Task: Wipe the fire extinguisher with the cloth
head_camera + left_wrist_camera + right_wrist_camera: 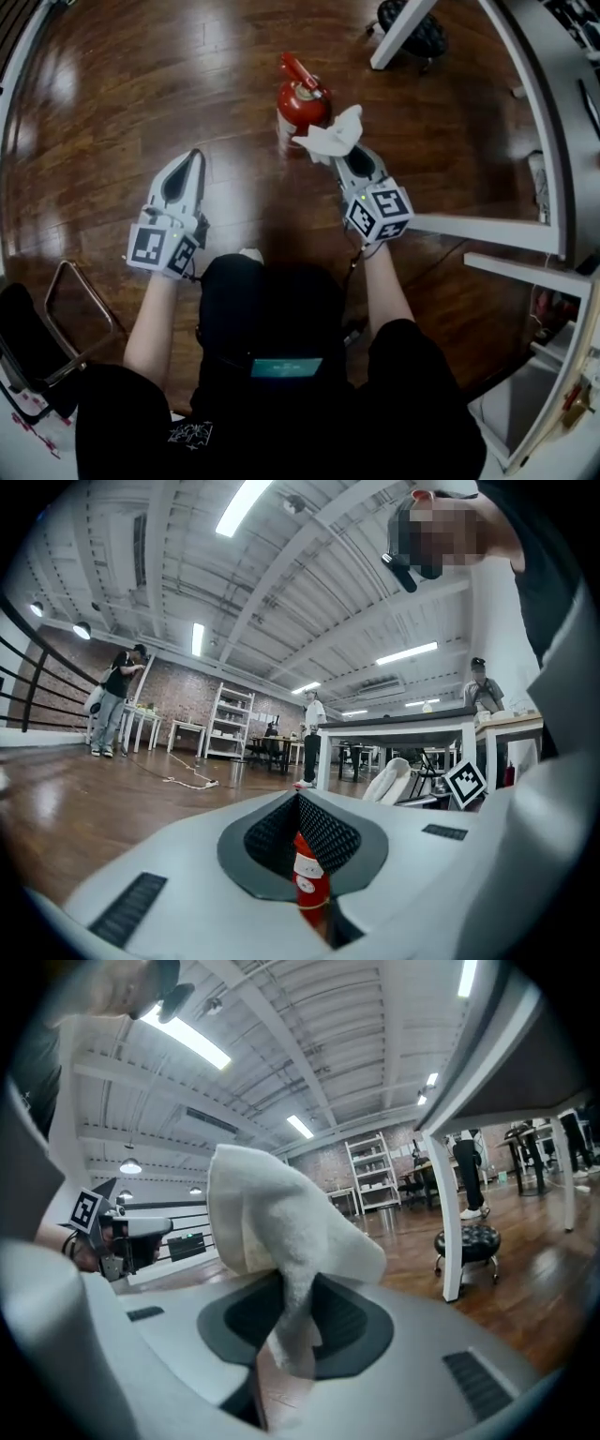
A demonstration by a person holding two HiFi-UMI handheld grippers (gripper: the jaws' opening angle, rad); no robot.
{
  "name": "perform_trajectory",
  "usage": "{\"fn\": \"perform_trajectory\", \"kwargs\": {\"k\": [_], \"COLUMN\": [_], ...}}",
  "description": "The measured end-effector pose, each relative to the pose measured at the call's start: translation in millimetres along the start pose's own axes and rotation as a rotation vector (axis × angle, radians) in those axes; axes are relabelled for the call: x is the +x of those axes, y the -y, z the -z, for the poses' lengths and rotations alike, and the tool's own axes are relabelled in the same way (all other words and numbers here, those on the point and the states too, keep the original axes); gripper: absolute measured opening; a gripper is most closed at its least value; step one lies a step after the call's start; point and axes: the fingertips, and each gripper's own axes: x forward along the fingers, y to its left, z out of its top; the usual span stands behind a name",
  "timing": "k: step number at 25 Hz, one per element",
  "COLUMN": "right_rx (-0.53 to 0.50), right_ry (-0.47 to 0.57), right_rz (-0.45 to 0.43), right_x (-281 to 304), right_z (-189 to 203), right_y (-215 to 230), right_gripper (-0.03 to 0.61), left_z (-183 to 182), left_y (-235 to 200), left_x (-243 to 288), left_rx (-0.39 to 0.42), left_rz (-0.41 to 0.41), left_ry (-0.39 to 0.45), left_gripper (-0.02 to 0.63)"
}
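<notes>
Clamping white cloth [330,138] in its jaws, right gripper [345,157] just beside red fire extinguisher [300,98] | left gripper [194,156]: jaws together, empty

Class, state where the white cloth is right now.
In the head view, the white cloth sits centre-top, clamped in the right hand-held gripper, just right of the red fire extinguisher.
</notes>
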Motion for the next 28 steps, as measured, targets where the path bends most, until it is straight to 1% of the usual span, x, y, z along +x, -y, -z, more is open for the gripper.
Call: {"fn": "perform_trajectory", "kwargs": {"k": [5,11,14,18,21,23,26,28], "right_rx": [-0.027,-0.036,-0.029,-0.038,-0.037,-0.004,0.068,0.089], "right_ry": [-0.057,-0.075,-0.065,-0.063,-0.115,-0.163,-0.277,-0.341], "right_rz": [0.019,0.006,0.009,-0.003,0.003,0.024,0.069,0.082], "right_x": [29.2,56.9,69.7,79.6,84.3,88.6,100.0,108.4], "right_z": [18.6,21.4,22.9,31.9,66.2,104.7,173.6,205.8], "right_y": [21.2,30.0,34.4,30.7,31.6,39.2,55.3,60.1], "right_gripper": [0.11,0.11,0.11,0.104,0.103,0.103,0.103,0.103], "left_z": [9.5,16.1,22.3,29.2,31.1,30.0,28.7,28.7], "left_y": [-2.4,2.4,6.6,11.6,15.2,17.5,18.4,17.4], "left_x": [3.4,3.4,3.5,0.9,-2.3,-5.1,-7.9,-9.7], "left_rx": [0.01,0.013,0.023,0.022,0.027,0.03,0.032,0.033], "left_rz": [0.005,0.015,0.02,0.017,0.021,0.021,0.017,0.014], "left_ry": [-0.011,0.012,0.017,0.013,0.011,0.017,0.025,0.028], "left_gripper": [0.003,0.003,0.003,0.003,0.003,0.003,0.003,0.003]}}
